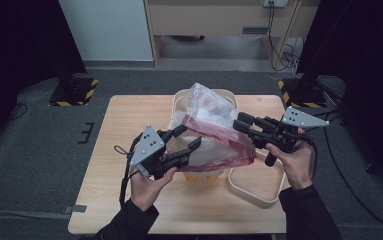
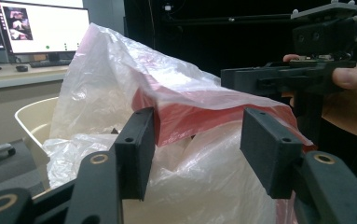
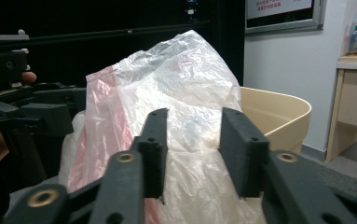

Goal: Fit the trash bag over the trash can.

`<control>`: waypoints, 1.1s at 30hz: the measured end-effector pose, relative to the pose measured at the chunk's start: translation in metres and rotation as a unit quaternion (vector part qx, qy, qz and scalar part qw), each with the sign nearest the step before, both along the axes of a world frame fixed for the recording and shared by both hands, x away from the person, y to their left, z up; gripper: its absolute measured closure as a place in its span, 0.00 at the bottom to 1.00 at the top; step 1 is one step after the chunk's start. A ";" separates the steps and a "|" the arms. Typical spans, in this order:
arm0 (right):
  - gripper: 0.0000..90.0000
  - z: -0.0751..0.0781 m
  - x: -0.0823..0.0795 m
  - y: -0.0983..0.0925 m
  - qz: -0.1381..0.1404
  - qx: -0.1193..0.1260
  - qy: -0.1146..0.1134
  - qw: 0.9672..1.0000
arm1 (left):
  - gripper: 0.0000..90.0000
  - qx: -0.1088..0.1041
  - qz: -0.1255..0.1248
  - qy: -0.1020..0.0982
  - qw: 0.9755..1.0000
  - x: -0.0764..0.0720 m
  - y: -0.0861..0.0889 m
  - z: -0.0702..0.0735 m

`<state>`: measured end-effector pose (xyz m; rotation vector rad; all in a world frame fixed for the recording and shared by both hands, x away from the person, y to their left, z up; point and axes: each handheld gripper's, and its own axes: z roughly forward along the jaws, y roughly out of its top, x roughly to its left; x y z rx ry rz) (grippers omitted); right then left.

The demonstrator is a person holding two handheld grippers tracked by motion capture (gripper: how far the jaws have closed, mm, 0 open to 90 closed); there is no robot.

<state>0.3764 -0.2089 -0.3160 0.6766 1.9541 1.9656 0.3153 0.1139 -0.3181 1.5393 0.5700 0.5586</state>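
The pale wooden table [image 1: 129, 150] has a smooth, lightly grained top. At its far middle stands a cream plastic tub [image 1: 183, 97] with rounded corners and a thin rim; its matching lid or tray [image 1: 259, 192], a shallow rounded rectangle, lies flat at the near right of the table.

Held up over the tub is a thin, crinkled plastic bag [image 1: 211, 125], translucent white with a red-pink band along its edge. The film is creased and puckered, glossy where the light catches it, and its top rises in a loose peak. Beneath it something yellow-orange [image 1: 201, 176] shows through on the table, too veiled to name.

The left gripper [image 1: 184, 141], matte black with a grey three-cornered plate, has its flat rectangular jaws standing apart around the bag's red fold; in the left gripper view the pads do not press on it. The right gripper [image 1: 242, 122] meets the bag's right edge; in the right gripper view its jaws sit to either side of the film with a gap between, and whether they pinch it is hard to tell.
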 end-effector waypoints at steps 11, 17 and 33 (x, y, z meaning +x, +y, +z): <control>1.00 0.007 0.010 -0.010 -0.083 0.048 0.001 0.995 | 0.64 -0.003 0.005 -0.003 1.000 0.002 0.004 -0.001; 1.00 0.000 0.027 -0.016 -0.144 0.035 0.025 0.989 | 0.68 -0.009 0.005 0.001 1.000 0.003 0.006 -0.001; 0.44 0.011 0.009 -0.018 -0.031 0.059 -0.016 0.998 | 0.61 -0.010 0.000 0.005 1.000 0.002 0.004 0.000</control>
